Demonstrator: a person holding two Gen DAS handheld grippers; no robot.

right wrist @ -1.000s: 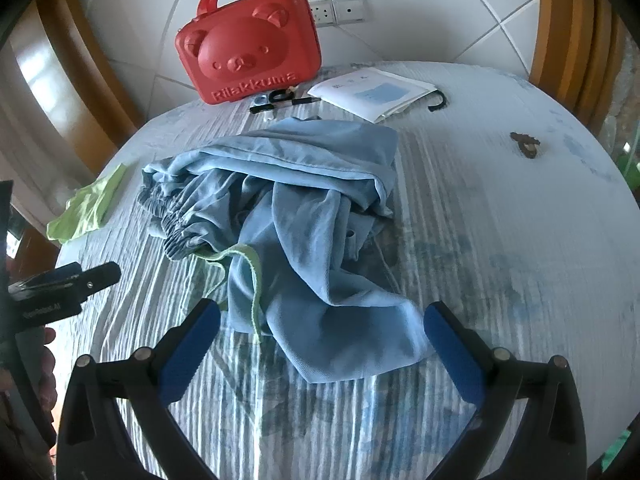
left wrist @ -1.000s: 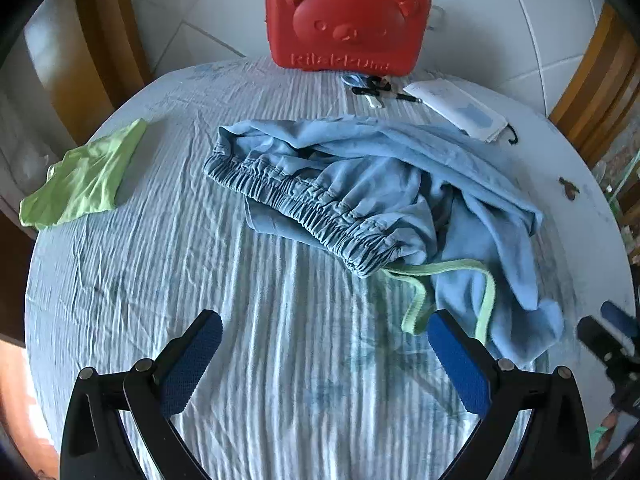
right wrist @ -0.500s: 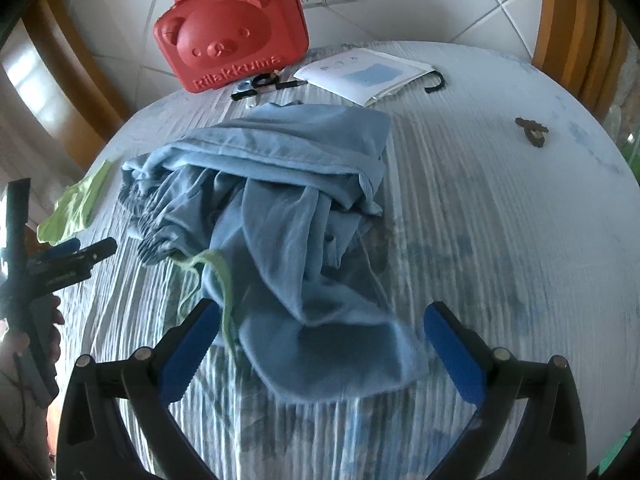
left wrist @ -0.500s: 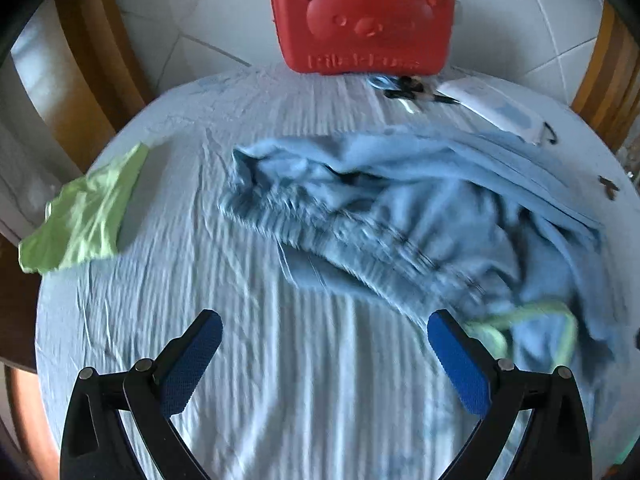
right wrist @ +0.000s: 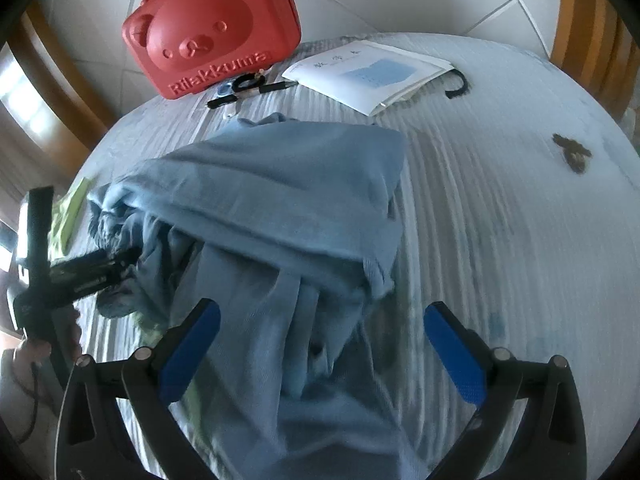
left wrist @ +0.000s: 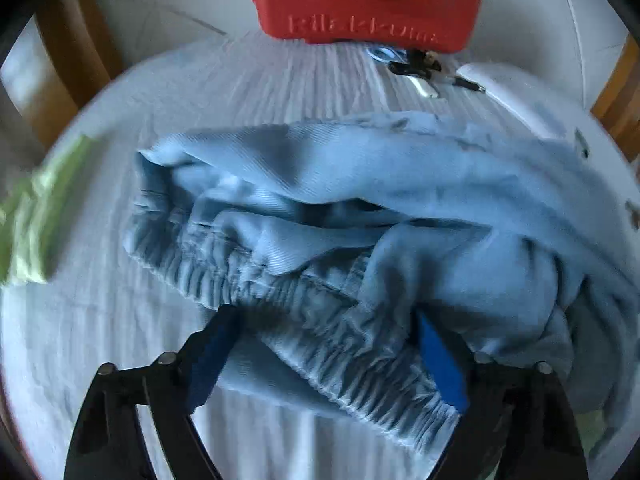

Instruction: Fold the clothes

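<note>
While crumpled: the blue trousers (left wrist: 360,216) are lying in a heap at the middle of the round table (right wrist: 500,208), the gathered waistband (left wrist: 304,304) turned toward 6 o'clock in the left wrist view.
Change in trousers: they are filling far more of both views than half a second ago, and the picture is blurring at the edges.
Left gripper (left wrist: 320,356): its jaws are standing wide, now straddling the waistband, which is crossing between the blue pads (left wrist: 440,364); earlier the fabric was lying beyond the tips.
Right gripper (right wrist: 320,344): it is gaping wide too, with a trouser leg (right wrist: 320,360) running between the fingers toward 6 o'clock; whether the pads are touching cloth cannot be told.
Left tool from the right view: it is showing at 9 o'clock (right wrist: 80,272), its tip reaching in at the waistband end, where before it was hanging clear of the heap.
Green cloth (left wrist: 36,216): it is lying at 9 o'clock, apart from the trousers.
Red bear case (right wrist: 212,28): it is standing at 12 o'clock at the table's far edge.
Papers (right wrist: 372,74): they are resting at 1 o'clock, beside the case.
</note>
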